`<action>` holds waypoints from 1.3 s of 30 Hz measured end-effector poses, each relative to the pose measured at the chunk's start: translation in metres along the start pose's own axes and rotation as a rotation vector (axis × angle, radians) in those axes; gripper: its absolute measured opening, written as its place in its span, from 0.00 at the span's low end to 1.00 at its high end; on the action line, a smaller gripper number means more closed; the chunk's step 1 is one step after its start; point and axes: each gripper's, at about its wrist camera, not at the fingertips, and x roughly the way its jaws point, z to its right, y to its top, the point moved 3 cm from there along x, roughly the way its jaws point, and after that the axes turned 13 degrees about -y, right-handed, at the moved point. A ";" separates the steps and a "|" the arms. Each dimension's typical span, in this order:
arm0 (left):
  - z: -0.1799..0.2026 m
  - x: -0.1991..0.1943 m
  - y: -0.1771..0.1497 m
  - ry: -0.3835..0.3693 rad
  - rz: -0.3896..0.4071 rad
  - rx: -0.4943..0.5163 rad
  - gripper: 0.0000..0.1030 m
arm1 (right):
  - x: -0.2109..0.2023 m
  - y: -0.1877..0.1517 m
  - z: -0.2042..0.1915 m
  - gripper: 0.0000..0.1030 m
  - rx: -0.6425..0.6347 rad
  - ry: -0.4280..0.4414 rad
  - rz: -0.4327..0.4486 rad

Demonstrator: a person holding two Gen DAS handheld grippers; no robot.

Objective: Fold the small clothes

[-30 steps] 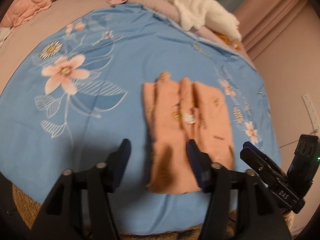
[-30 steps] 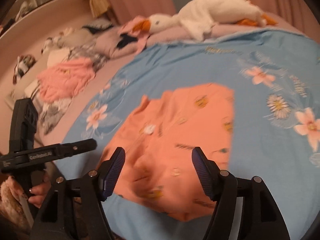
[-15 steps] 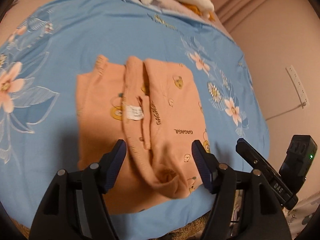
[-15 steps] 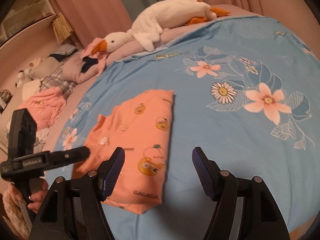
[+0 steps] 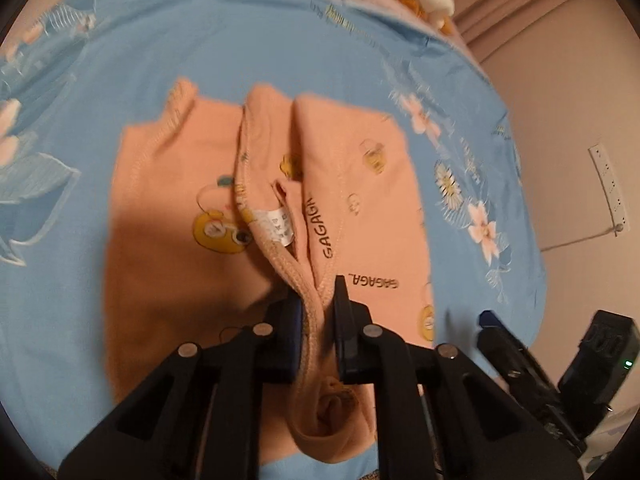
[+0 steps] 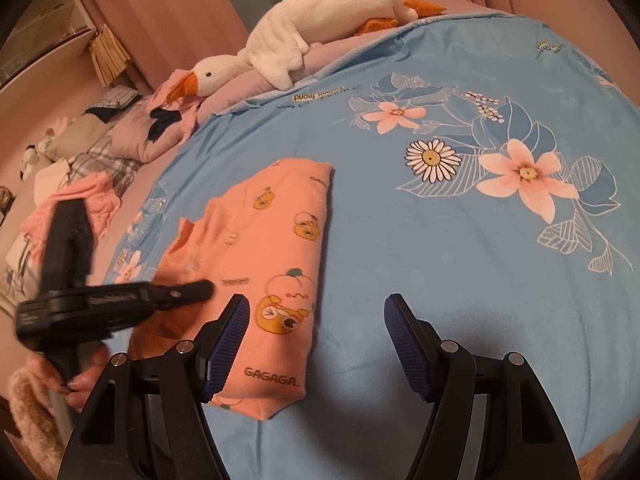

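A small orange garment (image 5: 372,200) printed with cartoon figures and "GAGAGA" lies partly folded on the blue floral bedsheet (image 5: 240,40). My left gripper (image 5: 318,316) is shut on a ridge of its hemmed edge at the near end. In the right wrist view the garment (image 6: 276,240) lies left of centre, and the left gripper (image 6: 192,290) reaches onto its near left side. My right gripper (image 6: 316,344) is open and empty, hovering just above the sheet at the garment's near right edge.
A white plush goose (image 6: 304,36) lies along the far edge of the bed. A pile of pink and plaid clothes (image 6: 72,192) sits at the far left. A wall with a power strip (image 5: 608,188) stands to the right of the bed.
My left gripper moved in and closed on the garment's hemmed edge. My right gripper stayed open and shifted slightly closer.
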 end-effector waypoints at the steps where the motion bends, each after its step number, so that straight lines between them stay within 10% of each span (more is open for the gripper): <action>1: 0.002 -0.008 0.000 -0.008 0.014 0.009 0.11 | 0.000 0.000 0.000 0.68 -0.002 0.003 -0.003; 25: -0.055 -0.053 -0.021 0.173 0.037 0.075 0.20 | 0.017 -0.001 -0.036 0.68 -0.106 0.019 -0.059; 28: -0.055 -0.062 -0.020 0.132 0.046 0.051 0.28 | 0.017 -0.001 -0.040 0.68 -0.121 0.024 -0.058; 33: -0.056 -0.085 -0.021 0.107 0.148 0.055 0.70 | 0.016 0.002 -0.053 0.77 -0.173 0.059 -0.046; 39: -0.063 -0.069 -0.028 0.086 0.095 0.051 0.72 | 0.041 0.009 -0.072 0.84 -0.203 0.169 -0.104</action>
